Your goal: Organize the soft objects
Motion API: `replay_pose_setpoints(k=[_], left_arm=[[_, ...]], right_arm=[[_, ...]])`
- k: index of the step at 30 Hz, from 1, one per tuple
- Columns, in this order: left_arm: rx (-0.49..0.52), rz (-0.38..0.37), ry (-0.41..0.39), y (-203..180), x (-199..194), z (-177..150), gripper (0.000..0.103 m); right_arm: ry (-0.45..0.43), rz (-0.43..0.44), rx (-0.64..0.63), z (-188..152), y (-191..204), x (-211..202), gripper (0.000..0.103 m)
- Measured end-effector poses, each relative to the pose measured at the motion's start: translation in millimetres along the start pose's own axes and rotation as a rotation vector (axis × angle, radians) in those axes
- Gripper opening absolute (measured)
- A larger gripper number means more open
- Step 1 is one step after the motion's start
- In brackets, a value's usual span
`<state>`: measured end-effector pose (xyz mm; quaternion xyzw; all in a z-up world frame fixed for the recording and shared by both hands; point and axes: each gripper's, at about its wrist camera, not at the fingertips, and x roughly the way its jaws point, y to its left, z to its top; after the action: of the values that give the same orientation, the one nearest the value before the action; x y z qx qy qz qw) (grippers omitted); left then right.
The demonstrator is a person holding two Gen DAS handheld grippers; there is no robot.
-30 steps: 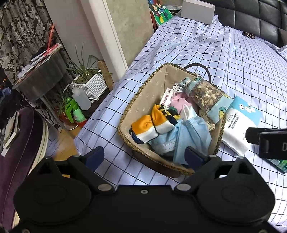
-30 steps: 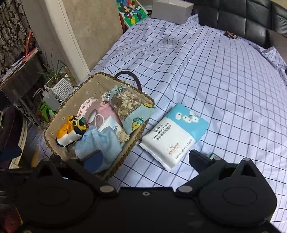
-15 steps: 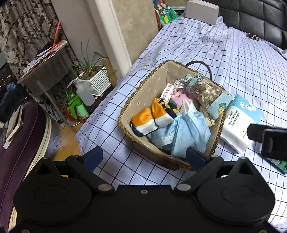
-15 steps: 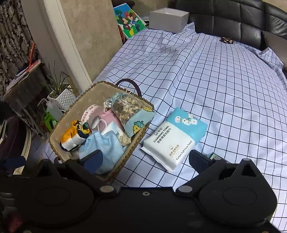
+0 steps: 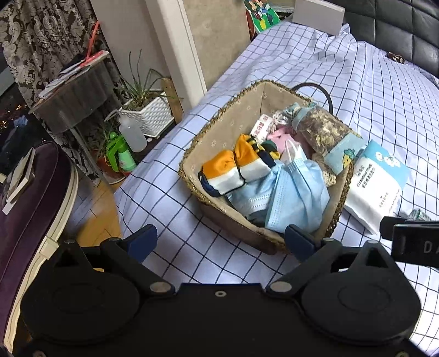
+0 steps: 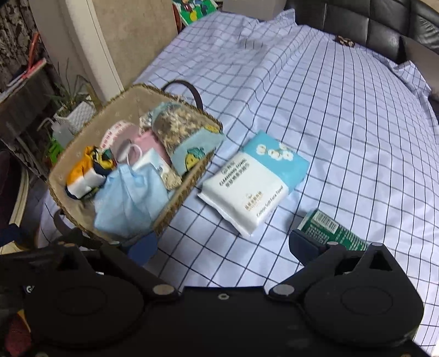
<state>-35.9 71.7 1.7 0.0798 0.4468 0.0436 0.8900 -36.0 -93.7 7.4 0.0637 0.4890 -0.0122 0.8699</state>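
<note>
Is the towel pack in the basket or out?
Out. The towel pack lies flat on the checked sheet, beside the basket.

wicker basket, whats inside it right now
The wicker basket holds blue face masks in front, an orange and white cloth, a pink mask and a pouch of dried bits. Anything under the pile is hidden.

A bed (image 6: 343, 115) covered in a pale sheet with a dark grid pattern carries everything. Near its left edge sits a woven basket (image 6: 181, 197), and just beside the basket's right side lies a white and blue pack of cleansing towels (image 6: 255, 184). A green packet (image 6: 332, 228) lies near the pack, a small dark item (image 6: 344, 40) rests by the black headboard, and a white box (image 5: 318, 12) sits at the far corner.
</note>
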Motion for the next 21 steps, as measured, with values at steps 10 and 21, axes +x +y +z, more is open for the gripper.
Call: replay_pose_setpoints(k=[10,21], left_arm=[[0.015,-0.004,0.004,-0.8,1.4,-0.7,0.097],[0.002,-0.013,0.029,2.0,5.1,1.1,0.097]], right_arm=[[0.038,-0.039,-0.01,-3.6,-0.7,6.1,0.103],[0.006,-0.06,0.007,-15.2,-11.3,-7.6,0.103]])
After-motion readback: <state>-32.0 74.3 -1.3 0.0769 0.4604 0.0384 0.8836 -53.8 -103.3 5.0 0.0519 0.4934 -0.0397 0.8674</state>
